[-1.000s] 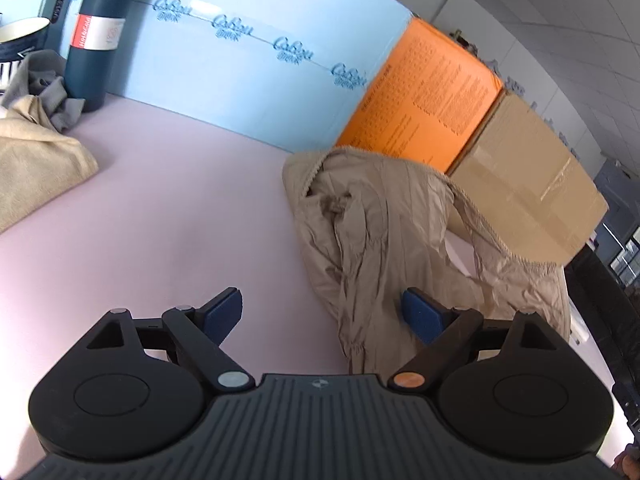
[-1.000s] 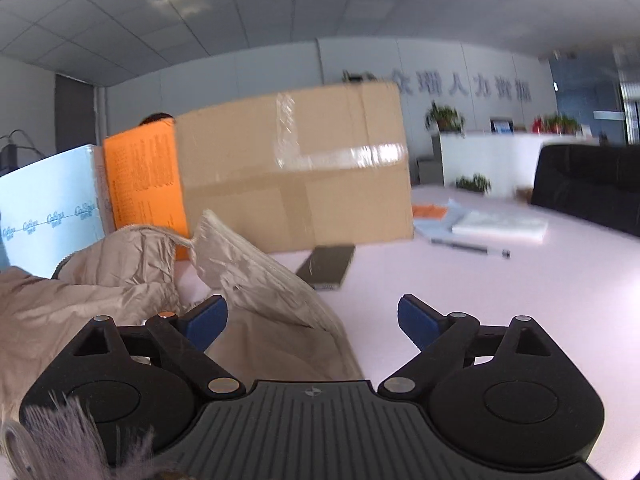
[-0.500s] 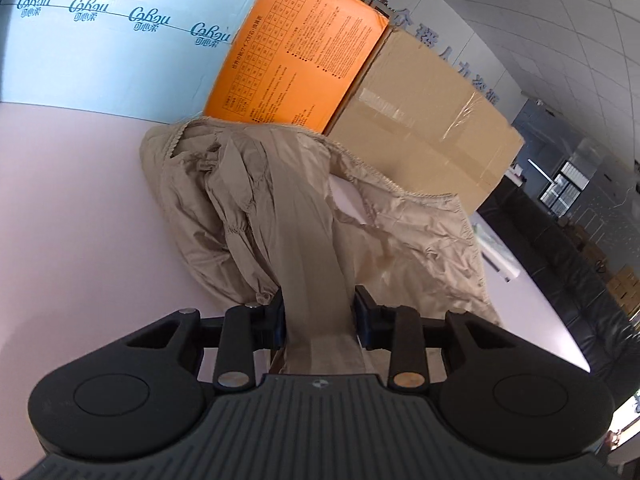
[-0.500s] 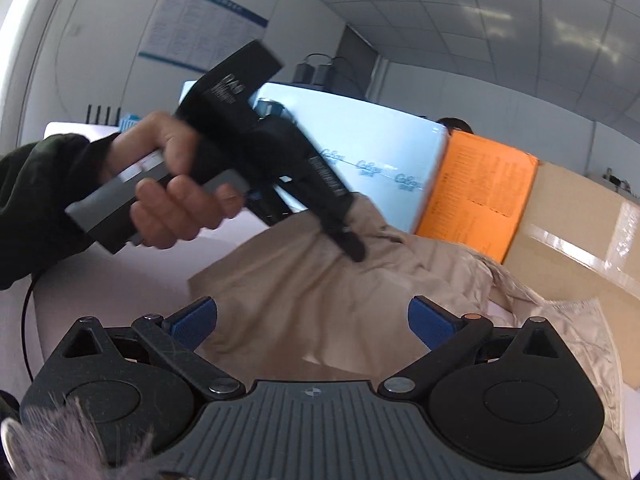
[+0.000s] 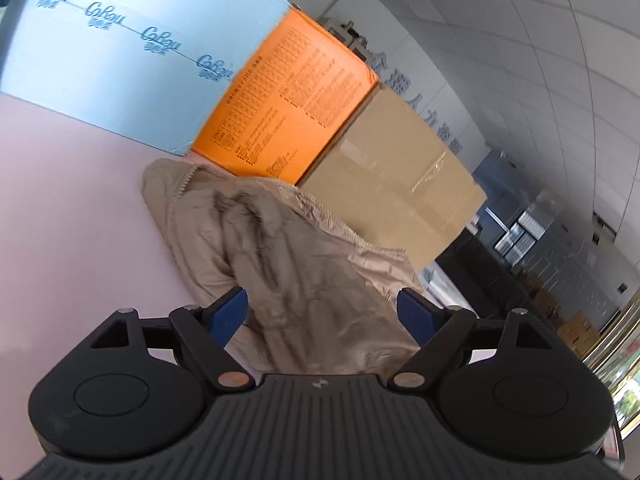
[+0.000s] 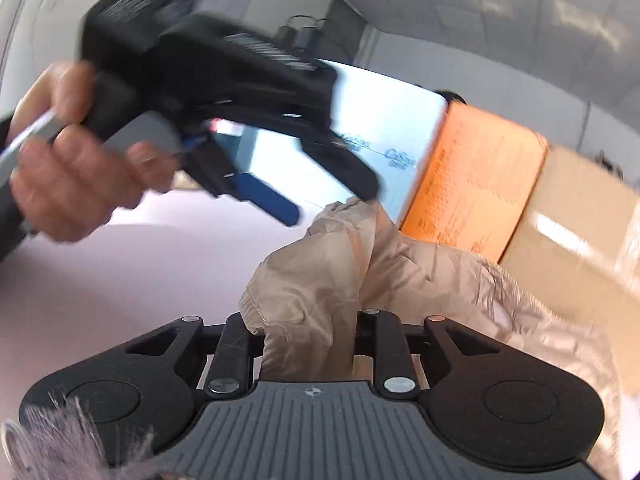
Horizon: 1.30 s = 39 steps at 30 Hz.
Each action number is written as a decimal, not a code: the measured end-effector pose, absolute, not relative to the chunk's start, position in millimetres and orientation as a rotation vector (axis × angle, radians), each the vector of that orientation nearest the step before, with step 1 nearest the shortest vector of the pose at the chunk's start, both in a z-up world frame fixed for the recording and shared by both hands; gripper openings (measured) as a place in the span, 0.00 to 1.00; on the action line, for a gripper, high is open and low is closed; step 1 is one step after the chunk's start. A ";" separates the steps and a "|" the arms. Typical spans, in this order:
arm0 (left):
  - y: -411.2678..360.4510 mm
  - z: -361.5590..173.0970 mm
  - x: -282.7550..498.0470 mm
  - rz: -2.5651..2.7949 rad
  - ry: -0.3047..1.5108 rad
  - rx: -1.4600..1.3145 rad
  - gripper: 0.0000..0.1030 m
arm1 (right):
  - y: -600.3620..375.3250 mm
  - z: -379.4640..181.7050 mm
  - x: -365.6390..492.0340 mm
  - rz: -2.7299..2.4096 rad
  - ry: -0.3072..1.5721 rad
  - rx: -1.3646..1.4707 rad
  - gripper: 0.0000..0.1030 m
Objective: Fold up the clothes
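Jacket (image 6: pixel 400 276) changing hands on the counter (image 5: pixel 72 208).
Right tool (image 6: pixel 308 344) is closing on a beige fold the left tool (image 5: pixel 320 312) was pinching; it is opening, so folding passes rightward.

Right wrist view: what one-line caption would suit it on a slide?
Right gripper closing on a fold of the beige jacket, while the left gripper, in a hand, opens above it.
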<state>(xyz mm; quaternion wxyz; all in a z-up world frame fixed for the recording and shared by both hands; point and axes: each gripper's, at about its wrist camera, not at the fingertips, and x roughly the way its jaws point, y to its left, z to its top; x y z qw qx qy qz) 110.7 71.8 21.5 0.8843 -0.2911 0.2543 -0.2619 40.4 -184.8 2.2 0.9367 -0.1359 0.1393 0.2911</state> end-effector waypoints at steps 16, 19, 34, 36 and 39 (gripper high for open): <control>108.3 -27.4 125.4 -0.395 0.649 -0.768 0.87 | -336.9 57.5 120.8 0.324 0.263 0.499 0.18; 102.8 -26.1 122.8 -0.423 0.644 -0.726 0.87 | -372.8 11.1 133.4 0.198 0.371 0.563 0.18; 8.7 -24.6 125.4 -0.530 0.680 -0.362 0.92 | -403.1 -41.2 129.2 0.299 0.339 0.789 0.76; 0.6 -24.2 125.2 -0.523 0.672 -0.335 0.92 | -404.7 -42.8 127.1 0.324 0.321 0.812 0.80; -8.8 -22.3 123.2 -0.518 0.625 -0.291 0.43 | -406.7 -44.7 124.4 0.354 0.299 0.838 0.87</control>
